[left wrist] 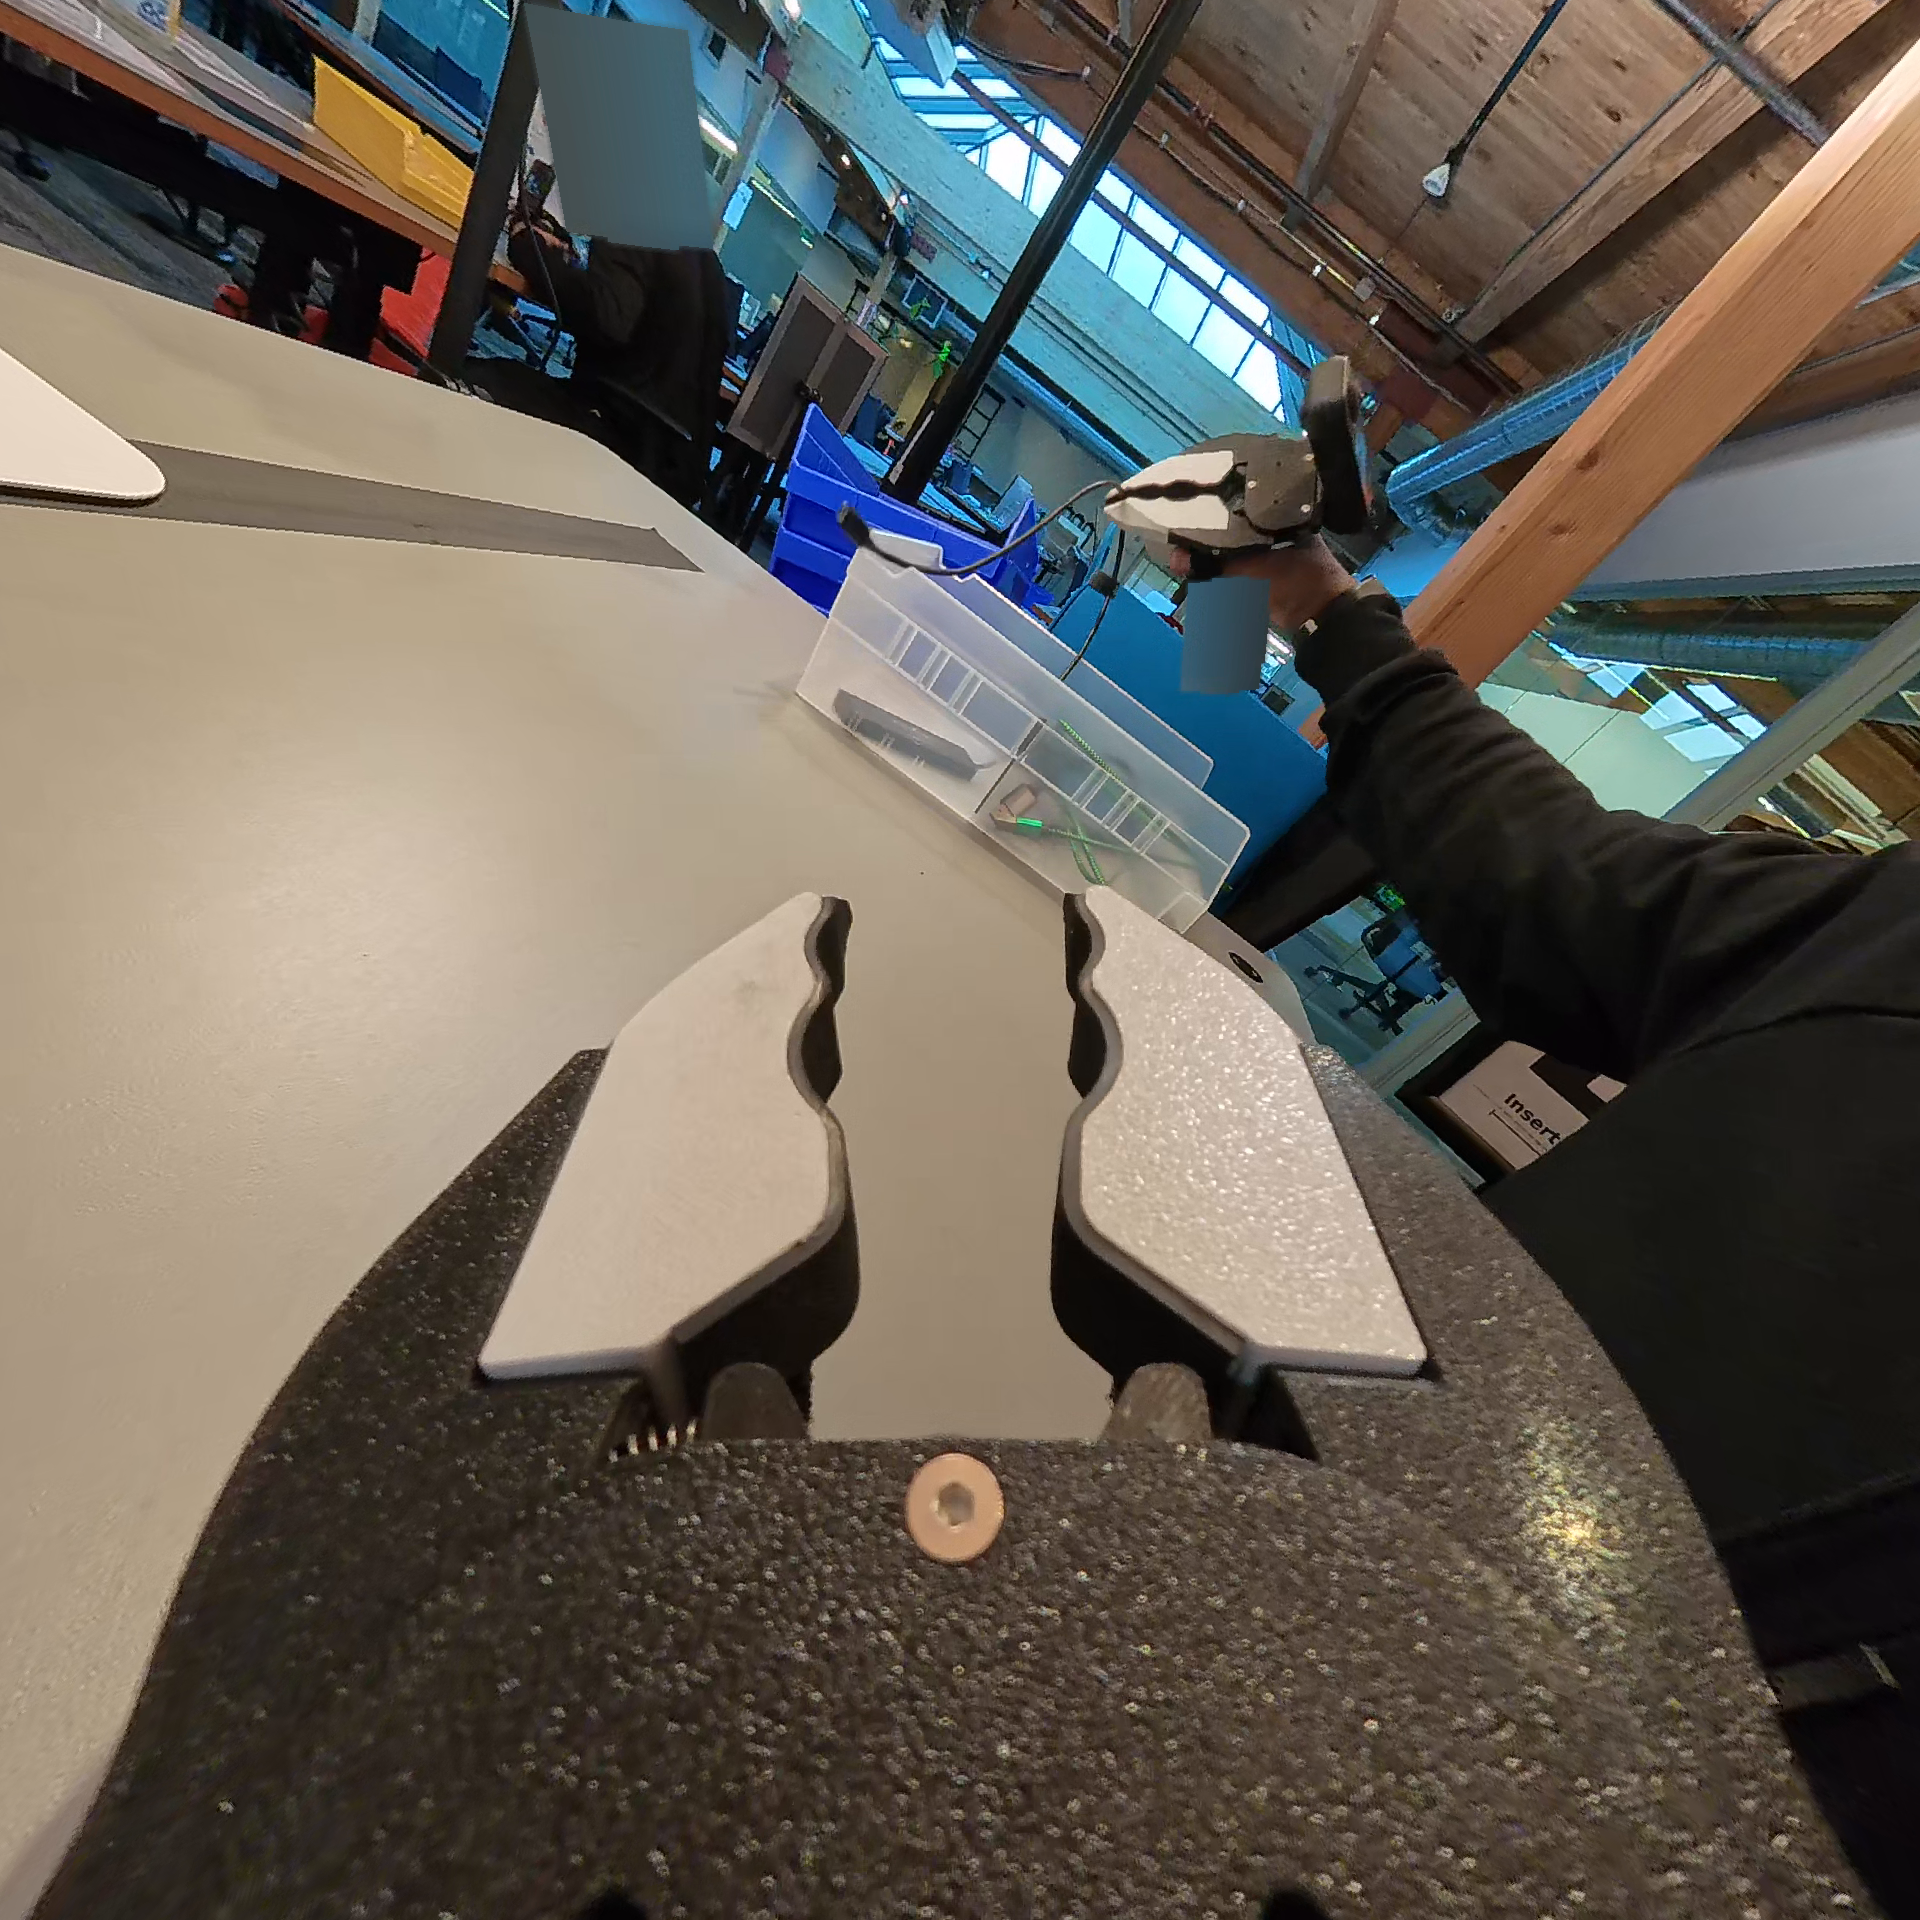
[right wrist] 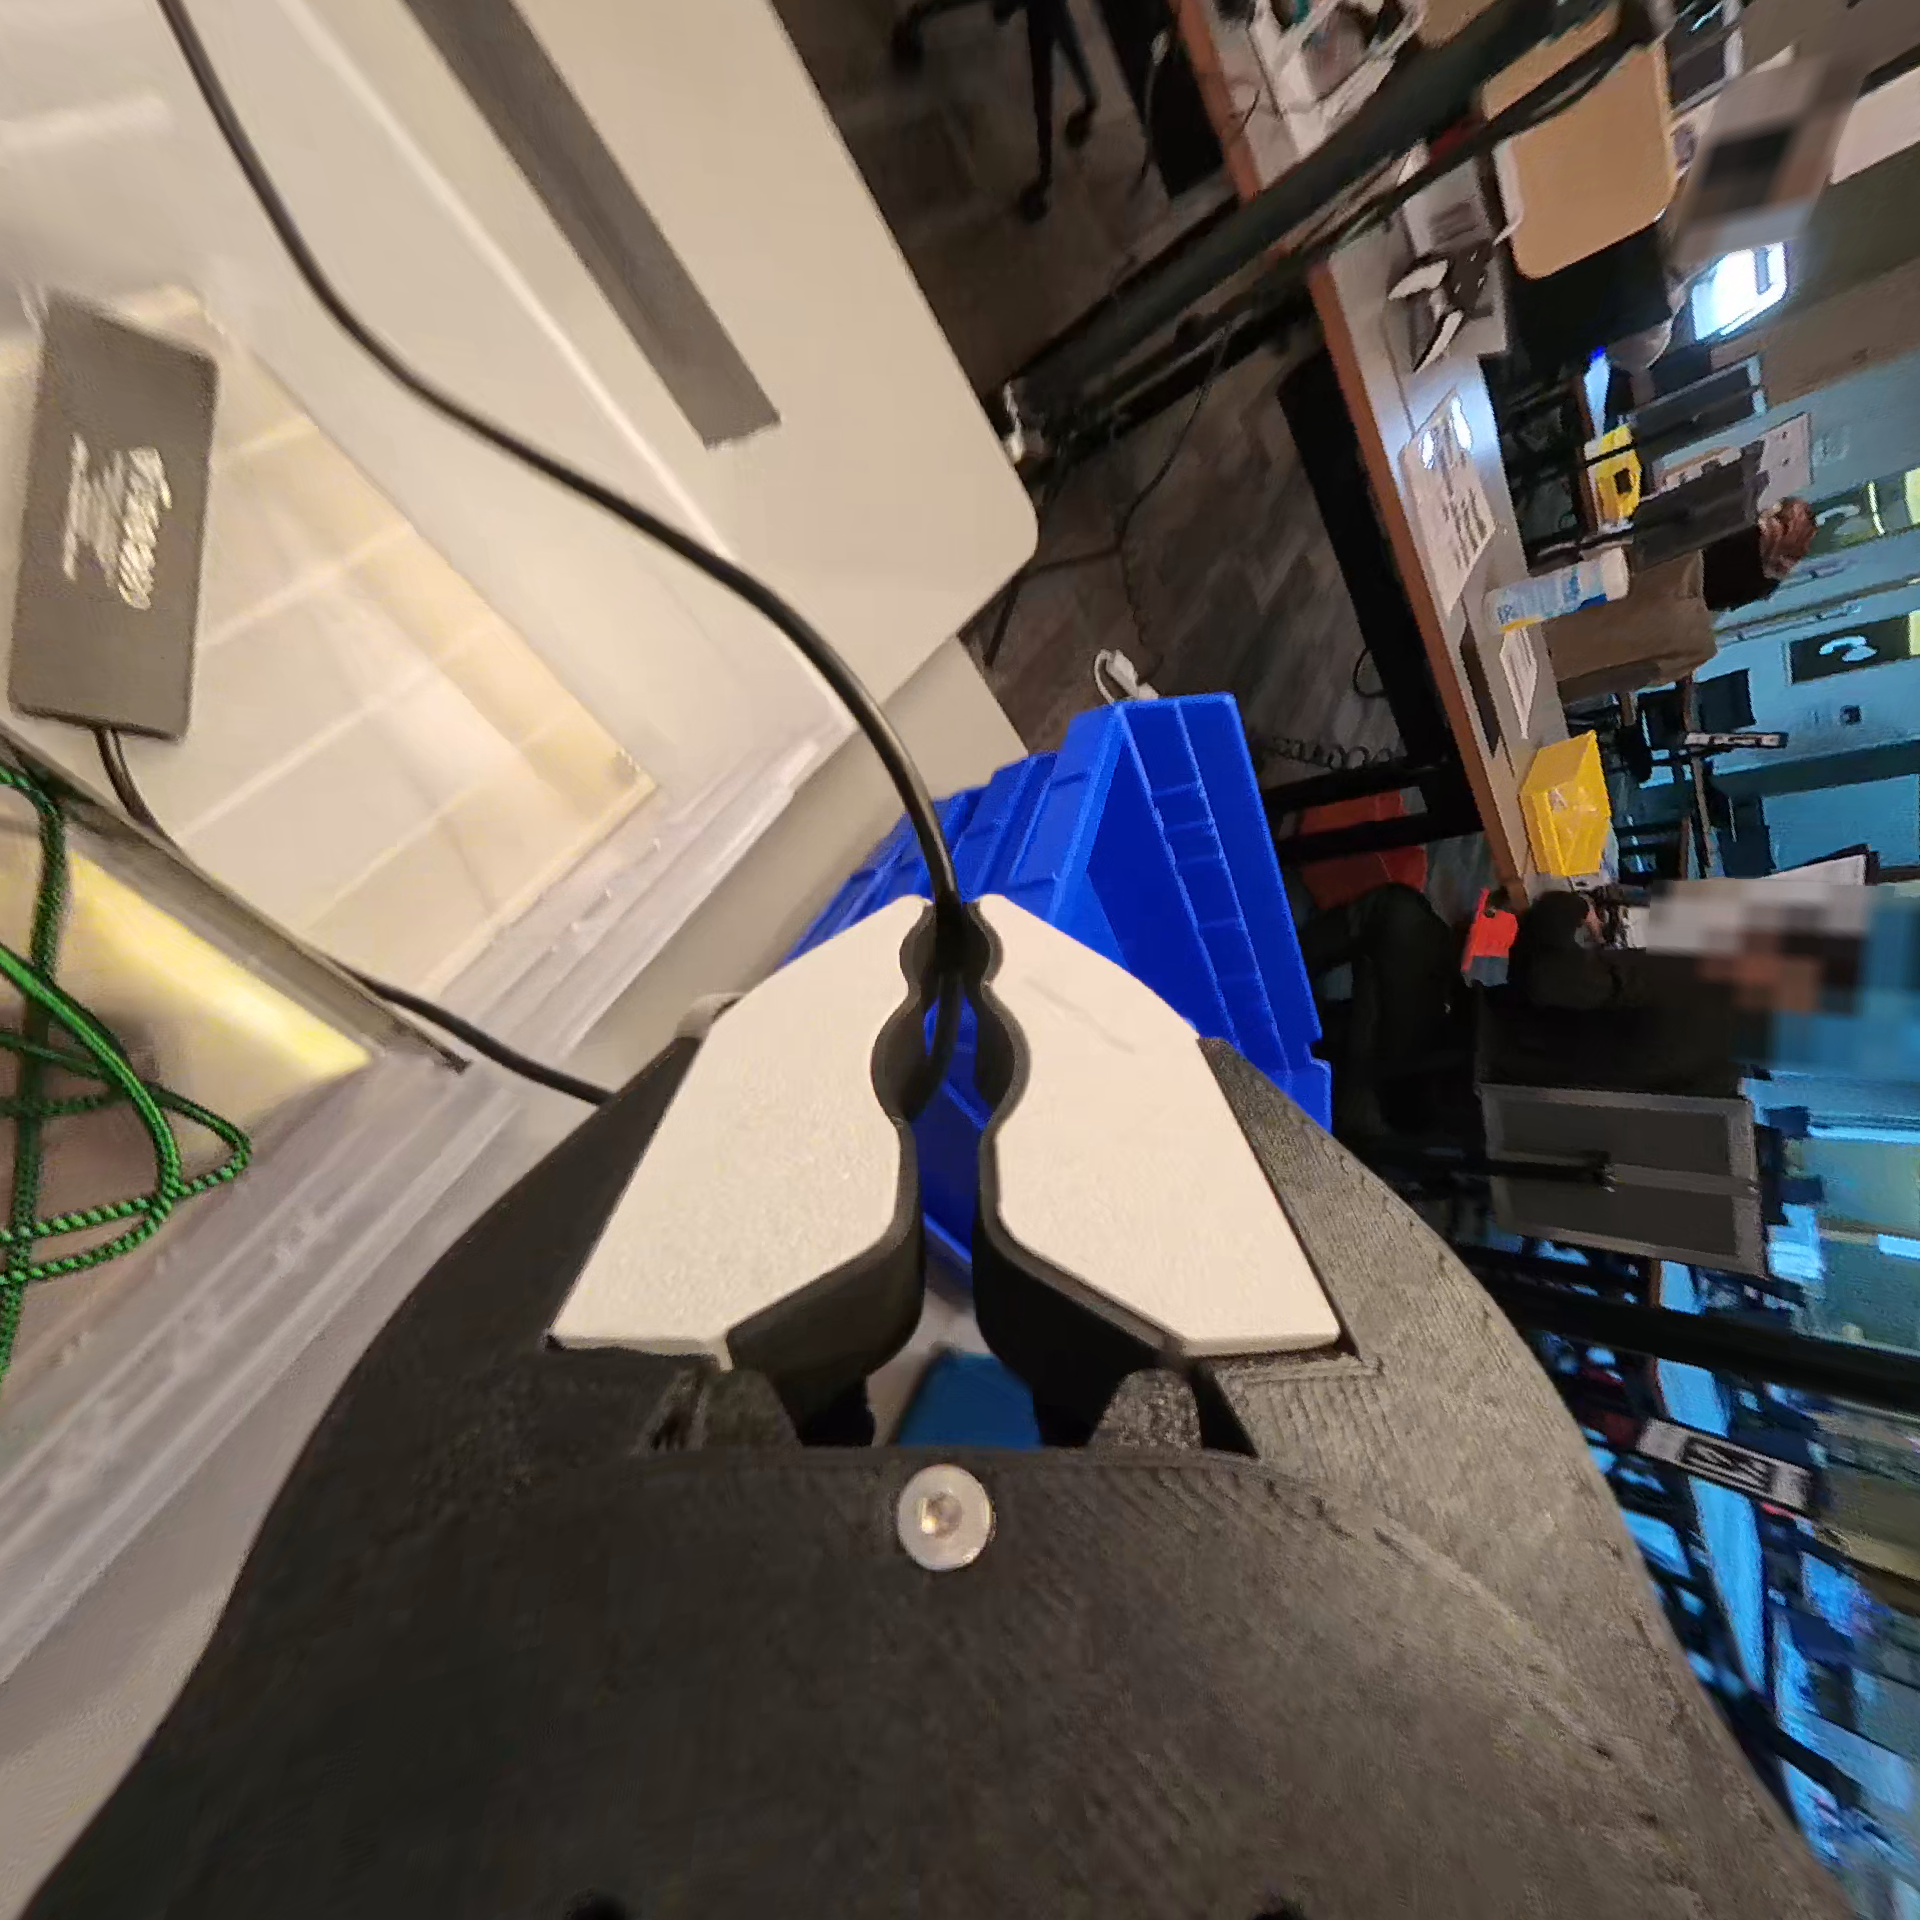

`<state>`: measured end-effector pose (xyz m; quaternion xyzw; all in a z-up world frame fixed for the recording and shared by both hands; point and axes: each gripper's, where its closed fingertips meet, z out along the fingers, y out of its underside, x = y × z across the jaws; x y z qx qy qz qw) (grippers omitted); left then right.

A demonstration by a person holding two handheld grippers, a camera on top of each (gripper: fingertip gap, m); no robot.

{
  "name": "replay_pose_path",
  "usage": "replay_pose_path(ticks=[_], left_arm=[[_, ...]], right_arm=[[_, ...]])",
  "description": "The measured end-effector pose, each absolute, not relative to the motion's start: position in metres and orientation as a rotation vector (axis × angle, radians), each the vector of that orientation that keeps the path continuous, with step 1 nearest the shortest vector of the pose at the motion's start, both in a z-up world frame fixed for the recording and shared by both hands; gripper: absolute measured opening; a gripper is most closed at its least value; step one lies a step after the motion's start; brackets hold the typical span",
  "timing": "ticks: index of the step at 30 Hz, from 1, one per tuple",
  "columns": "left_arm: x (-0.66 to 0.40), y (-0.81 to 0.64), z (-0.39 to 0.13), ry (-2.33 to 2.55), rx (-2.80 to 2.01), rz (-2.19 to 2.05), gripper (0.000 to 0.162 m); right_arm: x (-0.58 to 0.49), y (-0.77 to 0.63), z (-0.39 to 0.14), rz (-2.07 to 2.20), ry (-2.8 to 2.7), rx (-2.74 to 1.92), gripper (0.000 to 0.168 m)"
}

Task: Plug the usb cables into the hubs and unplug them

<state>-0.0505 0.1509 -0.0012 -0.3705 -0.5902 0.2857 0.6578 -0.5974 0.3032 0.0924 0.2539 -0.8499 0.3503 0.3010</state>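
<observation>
My left gripper is open and empty, low over the grey table. A clear plastic bin at the table's right edge holds a black hub and a green braided cable. My right gripper is raised above the bin, shut on a thin black cable whose plug end hangs in the air. In the right wrist view the gripper pinches that cable at its tips. The hub and green cable lie below left.
Blue bins stand beyond the table's far edge and also show in the right wrist view. A dark strip crosses the table, with a white pad at the far left. A person's black sleeve reaches in from the right. The gap from one gripper's tips to the other's is roughly 60 cm.
</observation>
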Motion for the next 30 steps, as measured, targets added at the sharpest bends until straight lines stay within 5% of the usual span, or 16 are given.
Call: replay_pose_path(ticks=[22,30], left_arm=[[-0.053,0.156,-0.004,-1.345,-0.87,0.632,0.041],[-0.053,0.156,-0.003,-1.339,-0.867,0.615,0.041]], right_arm=[[-0.555,0.237,-0.043,-0.033,-2.23,1.226,0.011],[-0.526,0.225,-0.032,0.341,-2.6,1.045,0.059]])
